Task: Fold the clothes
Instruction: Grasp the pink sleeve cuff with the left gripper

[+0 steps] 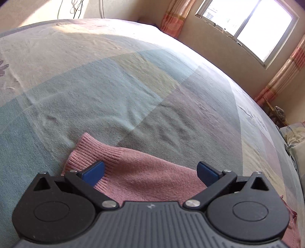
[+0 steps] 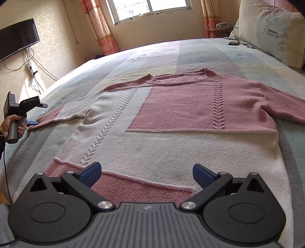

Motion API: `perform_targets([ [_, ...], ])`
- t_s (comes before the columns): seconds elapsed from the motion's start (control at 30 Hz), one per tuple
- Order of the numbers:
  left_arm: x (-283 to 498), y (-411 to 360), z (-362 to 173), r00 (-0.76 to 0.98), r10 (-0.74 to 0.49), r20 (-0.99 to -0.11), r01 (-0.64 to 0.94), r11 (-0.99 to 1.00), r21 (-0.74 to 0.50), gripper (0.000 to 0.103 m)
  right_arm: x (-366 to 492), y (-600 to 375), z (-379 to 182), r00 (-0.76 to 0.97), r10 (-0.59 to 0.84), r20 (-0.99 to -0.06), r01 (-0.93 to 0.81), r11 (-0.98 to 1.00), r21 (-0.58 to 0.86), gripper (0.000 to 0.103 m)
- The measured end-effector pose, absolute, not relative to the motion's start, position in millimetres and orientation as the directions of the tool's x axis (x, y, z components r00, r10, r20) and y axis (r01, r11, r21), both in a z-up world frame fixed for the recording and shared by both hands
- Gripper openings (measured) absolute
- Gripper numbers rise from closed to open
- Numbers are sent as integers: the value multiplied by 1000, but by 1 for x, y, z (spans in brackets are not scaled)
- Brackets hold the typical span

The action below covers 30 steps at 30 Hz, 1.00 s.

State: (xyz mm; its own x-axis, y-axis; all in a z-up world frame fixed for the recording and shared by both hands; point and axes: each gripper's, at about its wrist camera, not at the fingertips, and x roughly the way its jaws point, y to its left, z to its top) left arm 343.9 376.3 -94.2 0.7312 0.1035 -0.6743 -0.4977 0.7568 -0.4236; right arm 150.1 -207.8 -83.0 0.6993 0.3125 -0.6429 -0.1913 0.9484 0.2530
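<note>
A pink and cream knit sweater (image 2: 171, 118) lies flat, front up, on the bed, neckline toward the window. Its left sleeve ends in a ribbed pink cuff (image 1: 91, 150). My left gripper (image 1: 150, 172) is open right over that cuff, blue pads on either side of the sleeve, nothing pinched. In the right wrist view the left gripper (image 2: 30, 123) shows at the sleeve end, held by a hand (image 2: 11, 126). My right gripper (image 2: 146, 174) is open just above the sweater's hem (image 2: 144, 185), nothing between its fingers.
The bed (image 2: 190, 53) has a pastel patchwork sheet. A pillow (image 2: 270, 32) and a dark phone (image 2: 234, 43) lie at the far right. A wall TV (image 2: 17, 38) and cables hang at left. A window (image 2: 150, 7) with curtains is behind.
</note>
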Motion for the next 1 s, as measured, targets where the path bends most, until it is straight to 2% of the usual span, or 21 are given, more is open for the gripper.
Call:
perform_targets([
  [0.07,345,384,-90,745,102,-659,-489,756,-435,102,151,-206,-85,698,305,-648,-187,951,246,103],
  [0.23,360,382,-97,763,-8,-646,-402,776,-486,102,152,-201,-88,700,307,-645,-193,951,243,103],
  [0.3,364,381,-103,731,33,-682,-433,795,-425,102,153,-199,-89,697,309,-647,-198,950,240,103],
  [0.4,359,384,-104,720,121,-684,-471,809,-352,102,154,-196,-90,694,311,-650,-206,950,235,103],
  [0.5,353,379,-96,708,142,-692,-490,804,-336,102,152,-193,-88,695,337,-635,-234,941,242,103],
  [0.73,340,331,-78,701,9,-713,-395,837,-378,102,139,-180,-78,619,518,-591,-380,855,353,103],
  [0.83,337,301,-75,668,-7,-744,-360,872,-332,102,136,-170,-75,566,554,-610,-404,832,381,103],
  [0.93,333,277,-74,635,-12,-773,-334,898,-288,102,137,-156,-60,561,496,-663,-377,866,329,103],
  [1.0,330,276,-77,633,-22,-773,-335,893,-300,102,138,-148,-44,562,464,-685,-367,882,296,103],
])
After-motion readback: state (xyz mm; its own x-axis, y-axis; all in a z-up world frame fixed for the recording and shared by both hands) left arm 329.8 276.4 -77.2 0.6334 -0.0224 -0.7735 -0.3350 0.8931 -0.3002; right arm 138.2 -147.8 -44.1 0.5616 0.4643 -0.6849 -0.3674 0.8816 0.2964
